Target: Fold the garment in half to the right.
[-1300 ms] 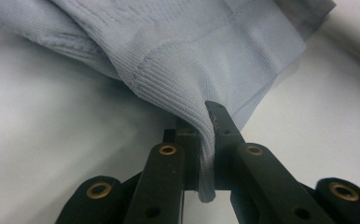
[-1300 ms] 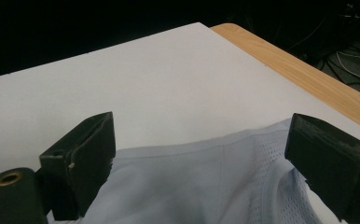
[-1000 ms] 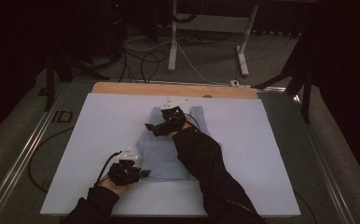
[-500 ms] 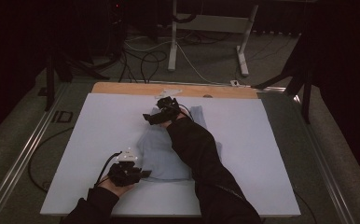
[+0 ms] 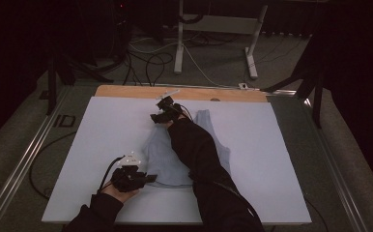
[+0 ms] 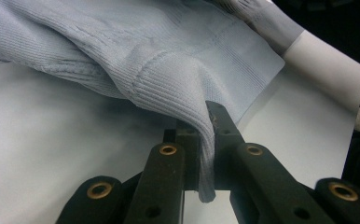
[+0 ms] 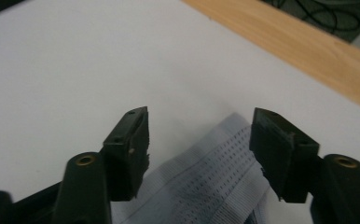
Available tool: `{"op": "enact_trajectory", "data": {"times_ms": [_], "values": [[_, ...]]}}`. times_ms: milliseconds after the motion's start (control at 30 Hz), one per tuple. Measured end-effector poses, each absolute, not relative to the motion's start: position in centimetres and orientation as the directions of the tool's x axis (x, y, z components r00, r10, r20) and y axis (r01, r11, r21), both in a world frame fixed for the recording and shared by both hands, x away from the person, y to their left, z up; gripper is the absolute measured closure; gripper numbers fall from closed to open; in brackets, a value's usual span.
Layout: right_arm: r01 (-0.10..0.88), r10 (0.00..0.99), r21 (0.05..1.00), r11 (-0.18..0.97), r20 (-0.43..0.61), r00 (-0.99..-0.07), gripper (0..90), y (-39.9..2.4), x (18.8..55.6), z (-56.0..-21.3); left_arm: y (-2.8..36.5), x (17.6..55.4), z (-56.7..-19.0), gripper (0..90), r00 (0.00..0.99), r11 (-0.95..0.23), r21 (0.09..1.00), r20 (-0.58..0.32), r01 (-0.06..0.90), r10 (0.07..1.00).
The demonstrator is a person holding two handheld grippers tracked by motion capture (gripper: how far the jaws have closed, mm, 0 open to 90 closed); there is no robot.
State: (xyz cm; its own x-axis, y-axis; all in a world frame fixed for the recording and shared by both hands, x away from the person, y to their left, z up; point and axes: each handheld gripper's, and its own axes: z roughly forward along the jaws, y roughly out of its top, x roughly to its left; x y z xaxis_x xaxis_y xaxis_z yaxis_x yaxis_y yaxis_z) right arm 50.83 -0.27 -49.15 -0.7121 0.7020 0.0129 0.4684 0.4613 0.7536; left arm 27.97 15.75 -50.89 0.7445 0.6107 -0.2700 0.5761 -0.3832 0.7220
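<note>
Right gripper (image 7: 199,149) now at far edge of white board (image 5: 281,145), moved outward since a second ago, jaws just closing around strap end of pale blue knit top (image 5: 167,159), not yet pinching. Left gripper (image 6: 206,140) clamps hem near front edge. Garment lies mid-board; stretch-out looks imminent.

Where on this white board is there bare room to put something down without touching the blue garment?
The white board is bare right of the light blue garment, out to its right edge, and left of it from the wooden strip down toward the left claw. The middle is crowded: the garment, the person's right sleeve across it, and the right claw at its far end.
</note>
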Motion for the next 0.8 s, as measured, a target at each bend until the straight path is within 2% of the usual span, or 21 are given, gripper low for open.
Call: {"op": "enact_trajectory", "data": {"times_ms": [233, 800], "values": [[0.496, 0.728, 0.713, 0.495, -0.029, -0.685, 43.5, 0.4, 51.1, -50.3, 15.7, 28.0, -51.0, 86.1, 0.743, -0.38, 0.722, -0.275, 0.579, 0.61], [0.531, 0.714, 0.621, 0.577, -0.069, -0.697, 40.9, 1.6, 51.4, -52.1, 15.6, 28.1, -51.1, 86.1, 0.745, -0.382, 0.719, -0.281, 0.581, 0.605]]}}
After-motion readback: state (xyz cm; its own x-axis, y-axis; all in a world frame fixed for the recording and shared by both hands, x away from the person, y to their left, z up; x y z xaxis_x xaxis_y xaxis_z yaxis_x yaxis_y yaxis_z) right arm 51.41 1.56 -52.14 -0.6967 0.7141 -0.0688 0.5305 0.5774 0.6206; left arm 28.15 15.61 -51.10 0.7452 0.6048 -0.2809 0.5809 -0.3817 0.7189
